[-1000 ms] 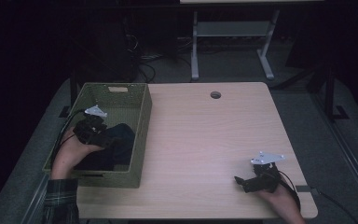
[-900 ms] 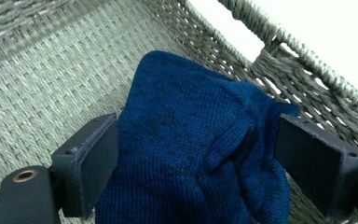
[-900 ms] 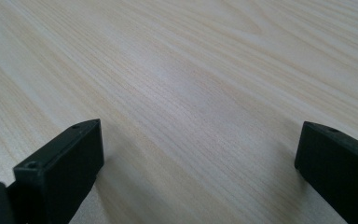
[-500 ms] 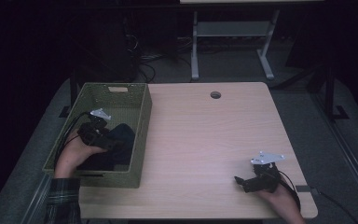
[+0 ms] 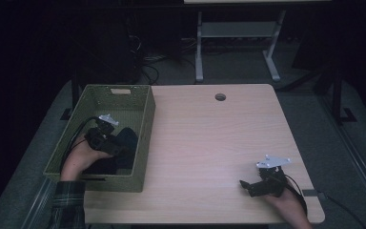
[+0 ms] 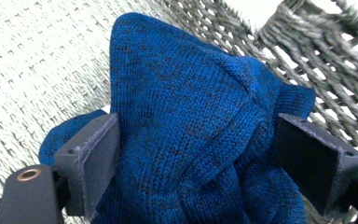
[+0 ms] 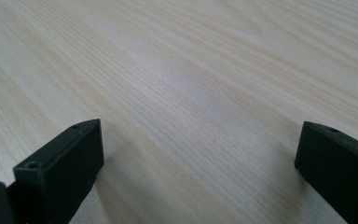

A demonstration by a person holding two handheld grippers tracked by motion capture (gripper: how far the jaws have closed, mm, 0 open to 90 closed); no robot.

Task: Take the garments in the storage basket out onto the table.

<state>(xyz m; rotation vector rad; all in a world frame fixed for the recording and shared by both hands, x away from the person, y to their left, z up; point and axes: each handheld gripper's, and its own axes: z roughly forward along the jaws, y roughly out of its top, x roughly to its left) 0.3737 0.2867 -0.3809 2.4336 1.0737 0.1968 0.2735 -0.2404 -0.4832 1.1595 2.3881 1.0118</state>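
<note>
Since a second ago the left claw [image 5: 116, 145] has slid a little toward the near end of the green basket [image 5: 145, 125], deeper over the dark blue knitted cloth [image 5: 124, 148]; the right claw [image 5: 248, 185] has not moved.

The basket sits at the left edge of the counter [image 5: 209, 138], its right wall standing between the cloth and the open wood. Past the far edge of the counter a grey metal stand [image 5: 233, 33] rises from the dark floor, and a small round hole [image 5: 220, 97] shows in the counter near its far edge.

In the left gripper view the left claw [image 6: 196, 163] is spread wide, with the blue cloth [image 6: 186, 121] bunched up between both jaws and pressing against their inner faces, the woven basket wall [image 6: 307, 56] just behind it. The right claw [image 7: 196, 158] gapes just as wide on the near right of the counter [image 7: 191, 70], gripping nothing, its jaws low over the bare wood.
</note>
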